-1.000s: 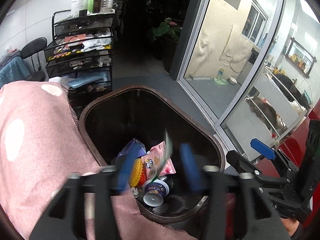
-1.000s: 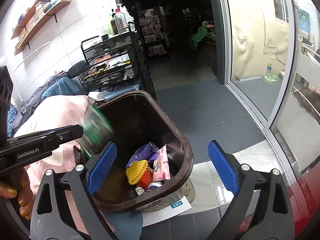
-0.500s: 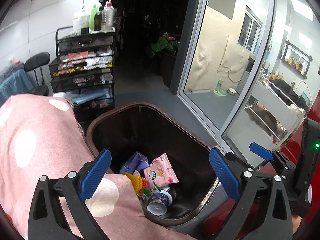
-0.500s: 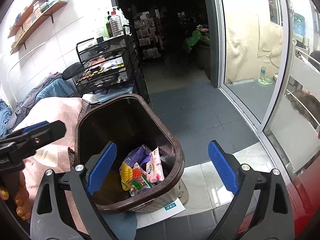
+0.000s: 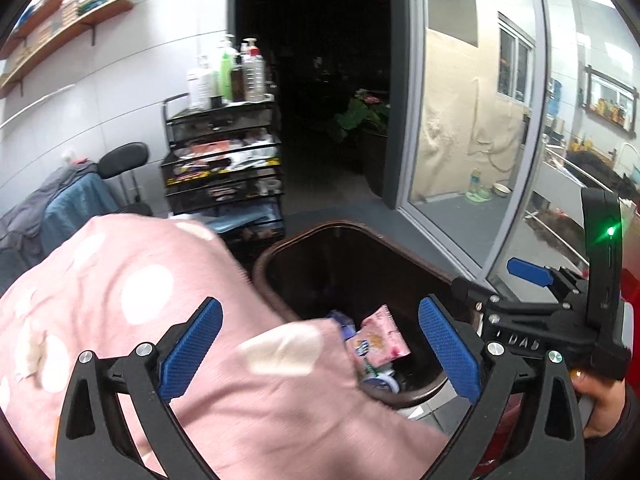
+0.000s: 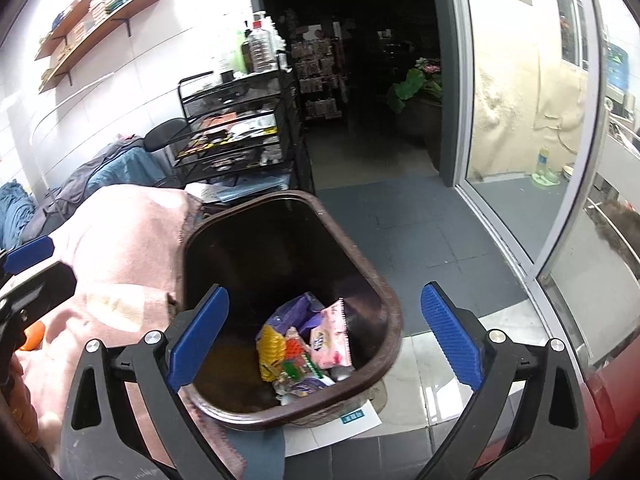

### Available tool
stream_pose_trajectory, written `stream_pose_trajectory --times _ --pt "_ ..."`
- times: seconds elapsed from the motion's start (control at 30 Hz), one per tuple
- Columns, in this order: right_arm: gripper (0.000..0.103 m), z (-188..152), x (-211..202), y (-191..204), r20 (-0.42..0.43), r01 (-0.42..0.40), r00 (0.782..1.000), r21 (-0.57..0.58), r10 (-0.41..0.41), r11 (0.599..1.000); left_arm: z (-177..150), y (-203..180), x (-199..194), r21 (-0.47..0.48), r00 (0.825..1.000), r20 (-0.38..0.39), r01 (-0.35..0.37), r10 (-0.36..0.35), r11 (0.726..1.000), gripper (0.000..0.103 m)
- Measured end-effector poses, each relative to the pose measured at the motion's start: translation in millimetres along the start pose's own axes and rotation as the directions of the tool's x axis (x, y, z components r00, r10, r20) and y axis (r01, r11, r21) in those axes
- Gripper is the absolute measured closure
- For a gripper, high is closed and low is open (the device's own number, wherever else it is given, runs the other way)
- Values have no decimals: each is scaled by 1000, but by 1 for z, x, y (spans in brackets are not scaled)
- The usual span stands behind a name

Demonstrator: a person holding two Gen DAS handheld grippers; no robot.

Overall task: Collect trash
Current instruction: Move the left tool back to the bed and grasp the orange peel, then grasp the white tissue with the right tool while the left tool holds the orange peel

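Trash sits in the bottom of a dark brown plastic bin [image 5: 320, 248] with a rounded rectangular rim. Left wrist view: the left gripper [image 5: 320, 354] has its blue-padded jaws spread wide, having just been opening, and nothing lies between them. It hangs over a pink fabric with white spots [image 5: 132, 300] that covers the bin's near-left edge. Past the fabric a pink snack wrapper [image 5: 380, 340] shows inside the bin (other litter beside it is mostly hidden). The right gripper [image 5: 532, 276] appears at the right edge, a hand [image 5: 600, 404] on its grip. A black wire-mesh trolley [image 5: 224, 168] with bottles on top stands behind.

Right wrist view: the right gripper [image 6: 322, 340] is likewise wide apart and empty, above the bin's near rim [image 6: 396, 320]. Inside lie the pink wrapper [image 6: 334, 338], a yellow ridged wrapper [image 6: 270, 350] and a purple bag [image 6: 298, 310], heaped toward the near-right corner. The bin stands on a white printed sheet [image 6: 352, 426] on the tiled floor.
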State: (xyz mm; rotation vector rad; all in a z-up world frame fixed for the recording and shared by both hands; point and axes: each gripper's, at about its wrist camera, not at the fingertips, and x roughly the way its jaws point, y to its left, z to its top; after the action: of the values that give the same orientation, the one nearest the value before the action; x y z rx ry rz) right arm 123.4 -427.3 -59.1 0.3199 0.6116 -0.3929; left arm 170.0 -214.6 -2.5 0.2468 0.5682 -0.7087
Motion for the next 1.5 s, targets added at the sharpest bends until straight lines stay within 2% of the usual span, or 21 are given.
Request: stream_pose_trajectory --times 0.33,0.47,0.67,0.87,1.03,1.1,1.13,1.2,1.23,1.5 --pt "7 0 -9 63 9 -132 991 -124 134 983 -31 70 -29 -117 990 -67 -130 123 985 6" --pt "7 0 -12 88 1 -185 982 -164 188 969 -46 99 -42 -136 979 -101 -192 179 972 6" --pt "7 0 -14 125 -26 -265 964 -220 266 939 -67 146 -52 -143 944 -186 -301 273 943 6" --pt "7 -3 -18 157 -62 -339 940 -253 335 906 -90 185 -39 -87 892 -324 -361 316 929 23" --pt "7 -6 -20 179 -102 -379 926 -275 365 884 -103 201 -27 -87 870 -398 -353 292 932 38" --pt "7 -8 -22 184 -108 -385 923 -282 370 879 -108 205 -24 -93 863 -416 -355 288 930 51" --pt "7 -8 -22 188 -112 -388 922 -287 371 876 -109 205 -24 -104 864 -419 -352 281 930 54" --pt "7 -10 -23 193 -125 -392 920 -299 372 870 -111 208 -26 -125 867 -417 -350 271 928 71" --pt "7 -11 -23 196 -132 -395 919 -304 372 867 -111 208 -28 -137 871 -415 -347 264 928 75" --pt "7 -9 -15 216 -170 -440 898 -325 407 837 -108 210 -55 -225 903 -330 -359 276 906 81"
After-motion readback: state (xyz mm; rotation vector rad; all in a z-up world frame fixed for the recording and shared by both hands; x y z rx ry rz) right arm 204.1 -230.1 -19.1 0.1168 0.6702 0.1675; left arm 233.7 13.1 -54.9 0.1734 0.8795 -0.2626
